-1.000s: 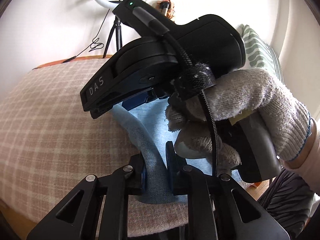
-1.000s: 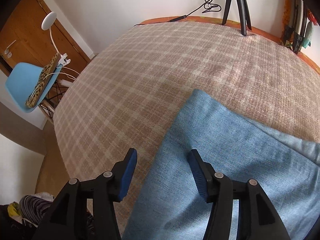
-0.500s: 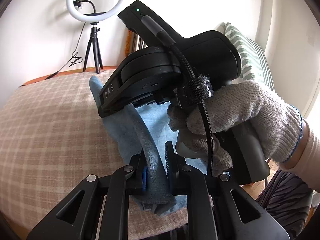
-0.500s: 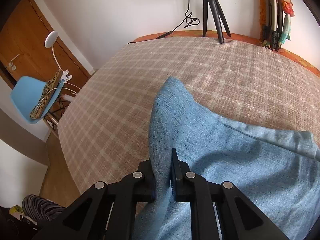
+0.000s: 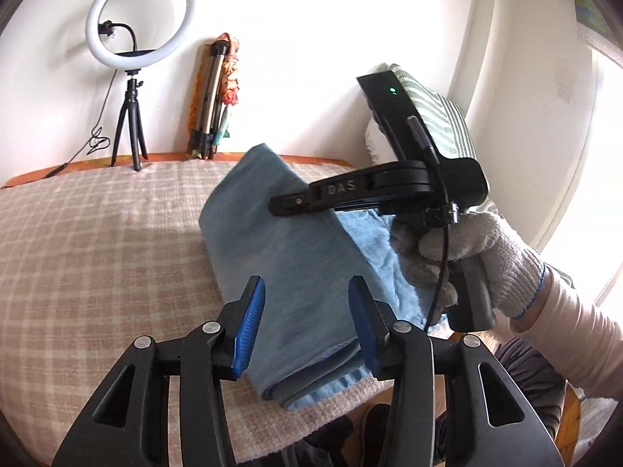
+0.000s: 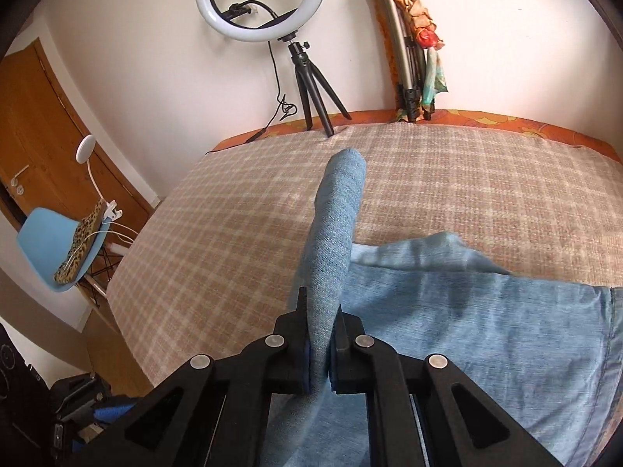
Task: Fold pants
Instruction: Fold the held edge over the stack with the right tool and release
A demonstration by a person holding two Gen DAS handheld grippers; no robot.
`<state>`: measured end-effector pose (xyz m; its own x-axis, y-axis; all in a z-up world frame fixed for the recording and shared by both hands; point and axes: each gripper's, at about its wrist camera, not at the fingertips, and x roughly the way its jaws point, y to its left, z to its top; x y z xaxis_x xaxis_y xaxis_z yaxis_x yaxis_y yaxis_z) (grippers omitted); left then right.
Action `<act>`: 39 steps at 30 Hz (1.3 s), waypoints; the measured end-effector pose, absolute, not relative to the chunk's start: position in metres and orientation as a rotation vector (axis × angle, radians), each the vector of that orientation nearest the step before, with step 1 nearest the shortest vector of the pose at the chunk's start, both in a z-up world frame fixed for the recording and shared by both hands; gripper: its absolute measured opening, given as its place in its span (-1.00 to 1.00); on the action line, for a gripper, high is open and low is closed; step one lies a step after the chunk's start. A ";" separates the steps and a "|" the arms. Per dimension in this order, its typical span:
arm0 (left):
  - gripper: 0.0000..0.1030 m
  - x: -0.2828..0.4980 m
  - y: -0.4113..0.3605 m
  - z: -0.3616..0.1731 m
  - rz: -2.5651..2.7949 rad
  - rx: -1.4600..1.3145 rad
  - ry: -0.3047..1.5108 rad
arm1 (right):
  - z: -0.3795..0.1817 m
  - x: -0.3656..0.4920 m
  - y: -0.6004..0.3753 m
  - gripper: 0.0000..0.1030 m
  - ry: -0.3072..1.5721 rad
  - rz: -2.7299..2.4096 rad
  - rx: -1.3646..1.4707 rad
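Lying on the beige-and-cream checked cloth of the desk (image 5: 97, 257), the light blue denim pants (image 5: 303, 272) sit near its front edge, partly doubled over. The right claw (image 6: 321, 350) is clamped tight on a fold of the pants, which rises from its tips in a narrow ridge above the desk. The left claw (image 5: 307, 323) has its blue-padded jaws opening, spread either side of the pants' folded edge without pressing it. A white-gloved hand (image 5: 475, 249) grips the right claw's handle, just beside the pants.
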<state>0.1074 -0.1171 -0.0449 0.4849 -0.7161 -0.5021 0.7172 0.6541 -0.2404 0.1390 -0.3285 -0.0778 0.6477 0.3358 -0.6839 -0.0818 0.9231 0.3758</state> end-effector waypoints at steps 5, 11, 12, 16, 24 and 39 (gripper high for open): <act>-0.17 0.135 -0.131 -0.063 -0.799 0.009 0.686 | -0.079 0.122 -0.364 -0.92 0.817 0.170 0.344; -0.17 0.130 -0.173 -0.096 -0.844 0.077 0.733 | -0.081 0.095 -0.420 -0.92 0.789 0.074 0.396; -0.17 0.126 -0.182 -0.100 -0.861 0.094 0.732 | -0.082 0.090 -0.431 -0.92 0.784 0.053 0.408; -0.17 0.104 -0.213 -0.107 -0.926 0.174 0.704 | -0.091 0.066 -0.478 -0.92 0.776 -0.027 0.465; -0.17 0.093 -0.255 -0.111 -1.028 0.236 0.715 | -0.120 0.058 -0.535 -0.92 0.824 -0.101 0.508; -0.20 0.066 -0.280 -0.136 -1.116 0.410 0.691 | -0.129 0.027 -0.561 -0.31 0.847 -0.214 0.437</act>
